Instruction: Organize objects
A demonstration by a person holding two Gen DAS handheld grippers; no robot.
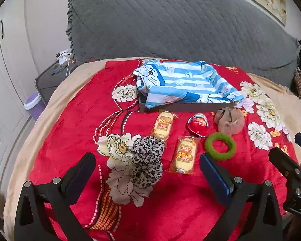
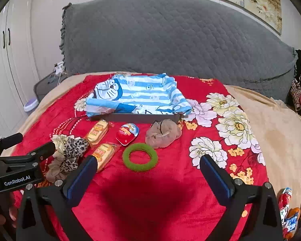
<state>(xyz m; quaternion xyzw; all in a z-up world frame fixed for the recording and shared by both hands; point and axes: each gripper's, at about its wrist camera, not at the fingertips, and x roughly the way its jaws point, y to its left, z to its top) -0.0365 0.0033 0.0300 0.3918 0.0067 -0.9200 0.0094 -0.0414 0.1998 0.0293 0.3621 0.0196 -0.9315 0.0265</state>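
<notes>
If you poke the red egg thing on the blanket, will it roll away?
The red egg looks rounded and smooth, so a push would probably make it wobble or roll a little. The plush red blanket would likely stop it quickly. It looks like hard plastic, so it should stay stiff and might slip when squeezed.

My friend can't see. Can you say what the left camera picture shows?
The open left gripper hovers over a red flowered blanket on a bed. Ahead lie a leopard scrunchie, two snack cakes, a red egg, a green ring, a brown pouch and a cloth-lined box.
</notes>
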